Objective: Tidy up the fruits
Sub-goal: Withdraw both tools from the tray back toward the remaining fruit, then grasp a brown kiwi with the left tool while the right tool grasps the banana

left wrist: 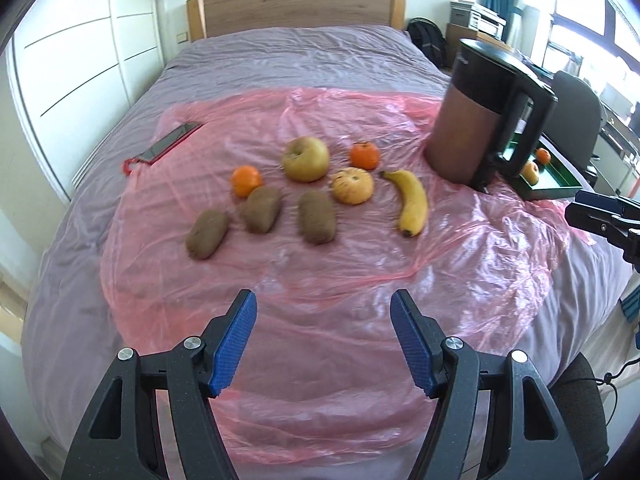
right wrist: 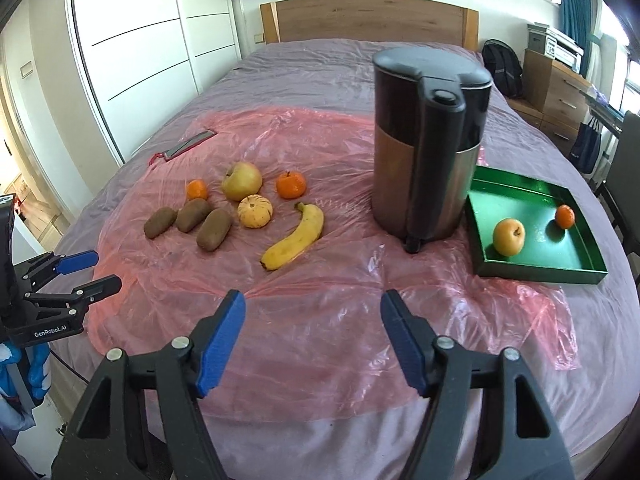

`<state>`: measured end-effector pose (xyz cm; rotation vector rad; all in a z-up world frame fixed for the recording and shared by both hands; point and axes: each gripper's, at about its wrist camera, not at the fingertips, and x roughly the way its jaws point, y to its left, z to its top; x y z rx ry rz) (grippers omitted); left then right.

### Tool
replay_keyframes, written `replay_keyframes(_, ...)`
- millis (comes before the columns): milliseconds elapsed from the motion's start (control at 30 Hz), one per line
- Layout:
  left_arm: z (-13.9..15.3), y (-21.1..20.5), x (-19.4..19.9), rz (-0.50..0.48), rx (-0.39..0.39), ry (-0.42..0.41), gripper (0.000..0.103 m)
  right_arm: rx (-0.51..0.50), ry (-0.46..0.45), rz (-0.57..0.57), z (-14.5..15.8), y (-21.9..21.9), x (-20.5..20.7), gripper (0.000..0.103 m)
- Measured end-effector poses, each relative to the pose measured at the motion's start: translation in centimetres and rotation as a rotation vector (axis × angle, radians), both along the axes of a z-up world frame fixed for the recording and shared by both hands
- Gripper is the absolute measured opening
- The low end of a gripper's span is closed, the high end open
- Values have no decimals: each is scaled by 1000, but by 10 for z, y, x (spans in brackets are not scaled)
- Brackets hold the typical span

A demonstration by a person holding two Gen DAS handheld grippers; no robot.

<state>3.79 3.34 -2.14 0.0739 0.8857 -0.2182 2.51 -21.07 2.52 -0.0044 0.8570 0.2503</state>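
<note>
Both grippers hover over the near edge of the bed, above a crinkled pink plastic sheet (right wrist: pixel 328 320) spread on the purple cover.

The left gripper (left wrist: pixel 323 306) has its jaws spread wide with nothing between the blue pads. Ahead of its left jaw, three kiwis lie in a loose row: the nearest kiwi (left wrist: pixel 207 234) furthest left, the middle kiwi (left wrist: pixel 262 209) beside it, the third kiwi (left wrist: pixel 317 217) more toward the gap between the jaws. Just behind the middle kiwi sits a small mandarin (left wrist: pixel 246 180). Straight ahead of the open jaws, further back, is a yellow-green apple (left wrist: pixel 306 159), with a pale ribbed fruit (left wrist: pixel 352 186) just in front of it to the right and a second mandarin (left wrist: pixel 364 155) behind that. Ahead of the right jaw lies a banana (left wrist: pixel 411 202), stem pointing away.

The right gripper (right wrist: pixel 313 304) is likewise wide open and holds nothing. The whole fruit cluster lies ahead and to the left of its left jaw. Ahead of its right jaw stands a tall dark kettle (right wrist: pixel 430 140), upright. Further right, just beside the kettle, a green tray (right wrist: pixel 536 270) holds a red-yellow apple (right wrist: pixel 508 236) near its front left and a tray mandarin (right wrist: pixel 565 216) further back, the two apart.
</note>
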Motion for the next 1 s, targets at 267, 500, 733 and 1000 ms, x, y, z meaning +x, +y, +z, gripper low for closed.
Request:
replay_keyframes(267,-17,37,14,52,-21,19,64,14,54,8,-21,30,34,84)
replay_keyframes(500,-34,49,29,64,-30,54,64,14,103,38,-43,50,53,84)
replay_keyframes(733,-43,52,64,71,-36,76,64,17,141,39,-64,59,82,84)
replay_keyframes(1000,-55,52,121,79,-42,95,63,40,167,6,-83,61,126,84)
